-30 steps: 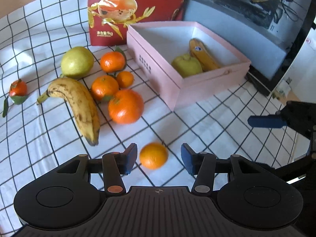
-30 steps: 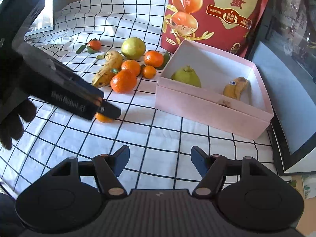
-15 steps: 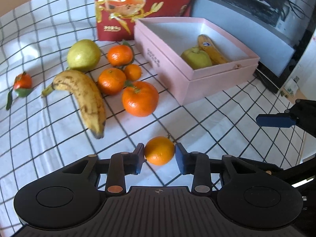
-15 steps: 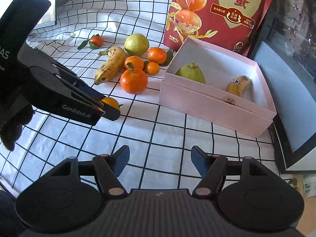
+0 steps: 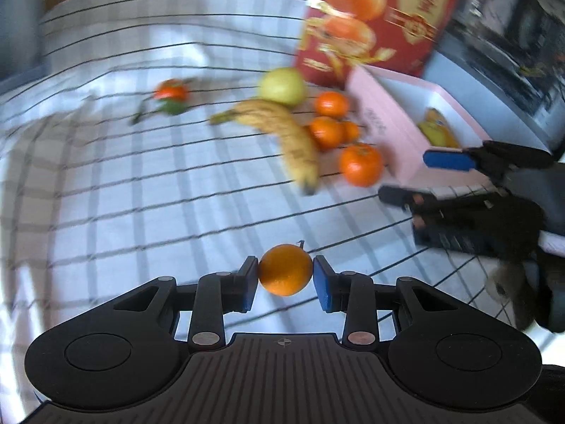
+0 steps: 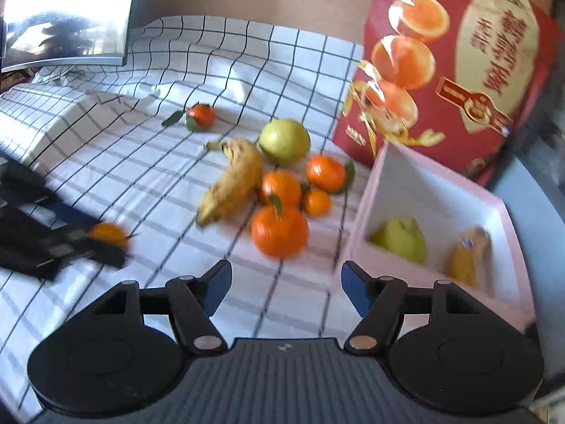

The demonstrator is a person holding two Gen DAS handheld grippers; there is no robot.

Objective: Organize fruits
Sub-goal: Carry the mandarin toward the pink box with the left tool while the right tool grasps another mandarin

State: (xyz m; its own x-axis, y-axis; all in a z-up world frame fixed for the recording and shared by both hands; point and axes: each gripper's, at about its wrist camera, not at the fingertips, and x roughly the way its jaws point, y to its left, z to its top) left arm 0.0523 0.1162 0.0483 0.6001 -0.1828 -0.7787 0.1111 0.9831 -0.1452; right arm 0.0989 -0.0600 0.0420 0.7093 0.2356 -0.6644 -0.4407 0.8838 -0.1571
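My left gripper [image 5: 285,279] is shut on a small orange [image 5: 285,275], held just above the checked cloth; the same orange [image 6: 107,235] shows at the left of the right wrist view. My right gripper [image 6: 285,287] stands open and empty in front of the fruit pile. That pile holds a big orange [image 6: 279,230], a spotted banana [image 6: 233,180], a green pear [image 6: 284,140] and three small tangerines. A leafy tangerine [image 6: 200,116] lies apart at the back. The pink box [image 6: 363,208] on the right holds a green pear [image 6: 402,238] and a banana [image 6: 469,258].
A red fruit bag [image 6: 459,70] stands behind the box. A monitor [image 6: 67,14] sits at the back left. The checked cloth [image 5: 123,194] lies wrinkled over the table. The right gripper [image 5: 420,180] and a gloved hand appear at the right of the left wrist view.
My left gripper closed on the small orange and swung away to the left with it. My right gripper moved nearer the fruit pile, its jaws unchanged.
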